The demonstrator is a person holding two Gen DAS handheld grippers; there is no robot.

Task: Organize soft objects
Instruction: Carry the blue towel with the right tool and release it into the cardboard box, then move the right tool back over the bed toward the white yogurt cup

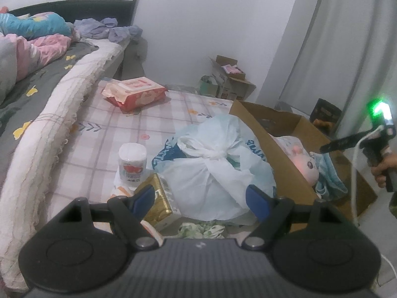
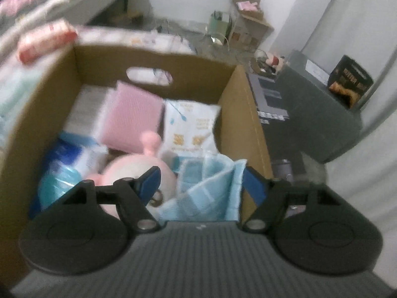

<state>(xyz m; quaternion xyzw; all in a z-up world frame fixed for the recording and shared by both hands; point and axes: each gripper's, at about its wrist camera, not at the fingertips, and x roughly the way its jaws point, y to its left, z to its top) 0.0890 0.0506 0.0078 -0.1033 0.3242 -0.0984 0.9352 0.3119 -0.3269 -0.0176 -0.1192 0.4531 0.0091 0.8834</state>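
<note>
Both claws are seen released: the right gripper (image 2: 201,182) is held over the cardboard box (image 2: 99,59), its fingers spread either side of a blue cloth (image 2: 208,193) — ungripped — beside a pink plush toy (image 2: 129,171); the left gripper (image 1: 201,198) is poised before a knotted white plastic bag (image 1: 211,173).

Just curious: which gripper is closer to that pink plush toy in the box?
Right. The right gripper hangs open just over the plush toy in the cardboard box; the left gripper hovers outside it, over a plastic bag.
</note>
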